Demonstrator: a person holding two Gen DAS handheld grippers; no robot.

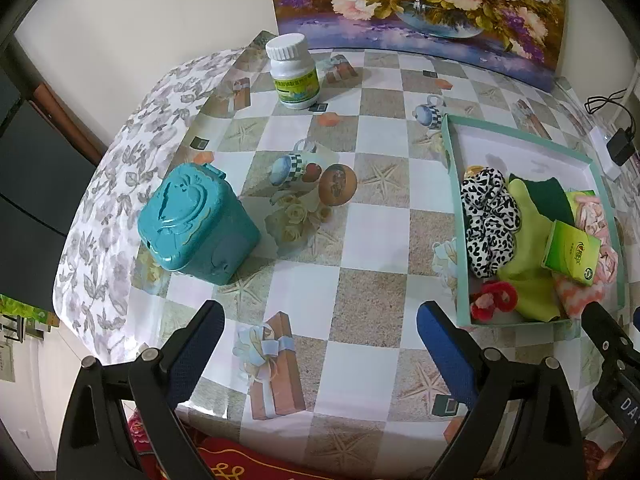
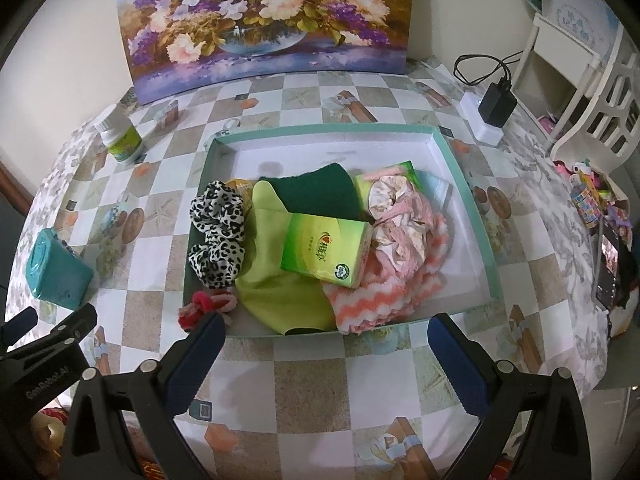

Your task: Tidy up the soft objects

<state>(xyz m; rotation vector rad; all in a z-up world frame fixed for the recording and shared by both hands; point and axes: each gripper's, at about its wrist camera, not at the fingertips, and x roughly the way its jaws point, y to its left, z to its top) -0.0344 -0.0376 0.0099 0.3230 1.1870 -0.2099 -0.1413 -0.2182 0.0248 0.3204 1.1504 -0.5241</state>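
A shallow teal-rimmed tray (image 2: 472, 184) (image 1: 450, 148) holds soft things: a leopard-print scrunchie (image 2: 218, 226) (image 1: 490, 220), a lime cloth (image 2: 276, 292), a dark green cloth (image 2: 320, 196), a pink scrunchie (image 2: 396, 216), an orange-and-white fuzzy cloth (image 2: 380, 300), a green tissue pack (image 2: 326, 250) (image 1: 570, 252) and a red scrunchie (image 2: 200, 306) at the near left corner. My right gripper (image 2: 326, 334) is open and empty just in front of the tray. My left gripper (image 1: 320, 324) is open and empty over the table, left of the tray.
A teal lidded box (image 1: 192, 220) (image 2: 56, 272) and a white pill bottle (image 1: 292, 72) stand on the checked tablecloth. A flower painting (image 2: 264, 20) leans at the back. A charger and cable (image 2: 496, 100) lie back right. A white chair (image 2: 580, 80) stands right.
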